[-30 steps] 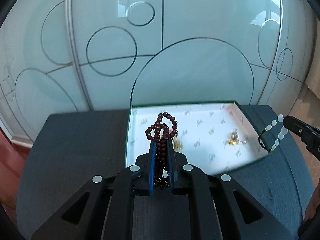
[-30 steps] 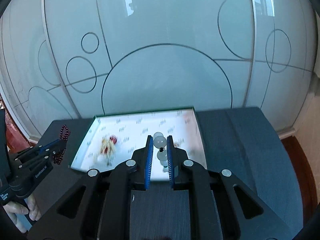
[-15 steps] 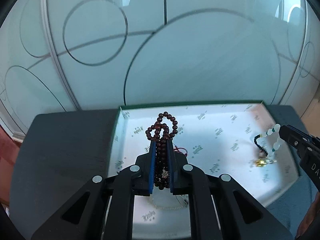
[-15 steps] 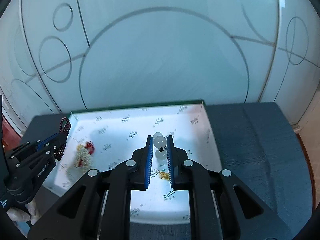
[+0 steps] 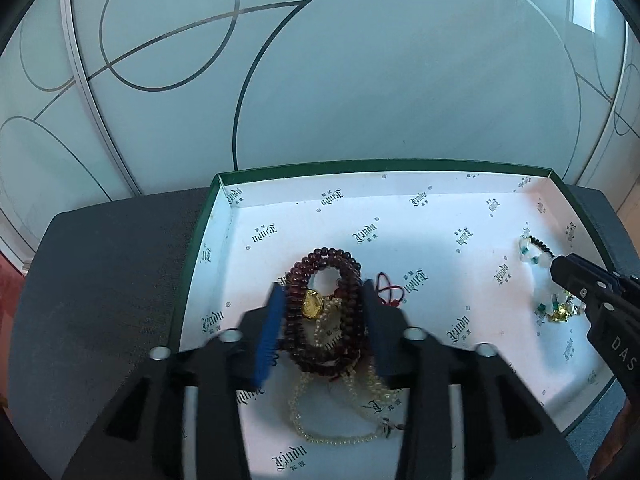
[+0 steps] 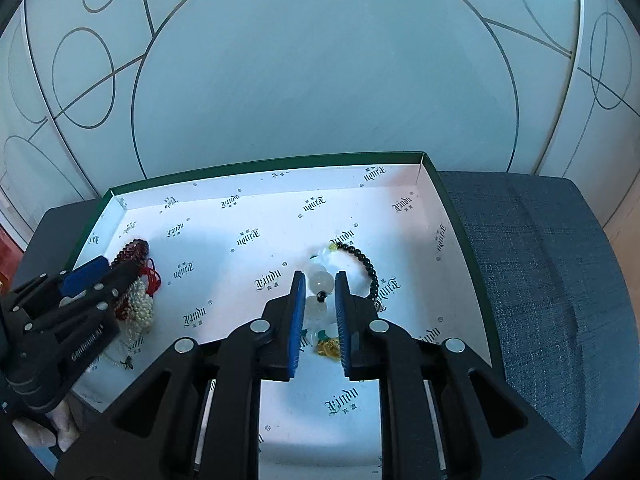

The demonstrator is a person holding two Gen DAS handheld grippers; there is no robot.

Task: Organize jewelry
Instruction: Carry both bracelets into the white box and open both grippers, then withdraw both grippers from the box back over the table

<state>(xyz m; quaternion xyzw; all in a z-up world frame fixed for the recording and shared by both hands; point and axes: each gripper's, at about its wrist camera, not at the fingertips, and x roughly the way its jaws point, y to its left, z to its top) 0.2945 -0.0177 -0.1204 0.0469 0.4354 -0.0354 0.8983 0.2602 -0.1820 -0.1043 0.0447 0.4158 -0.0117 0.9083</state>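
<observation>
My left gripper [image 5: 322,312] is angled down with its jaws opening, pads standing clear either side of the beads. My right gripper [image 6: 320,304] tilts down too, jaws just starting to part.

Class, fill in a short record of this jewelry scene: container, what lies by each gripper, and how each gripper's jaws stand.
container: green-rimmed box with white printed lining
left gripper: jaws opening, dark red bead strand lying loose between them
under strand: pearl necklace, gold pendant
right gripper: jaws opening, white-and-black bead bracelet between them
surface: dark table
</observation>
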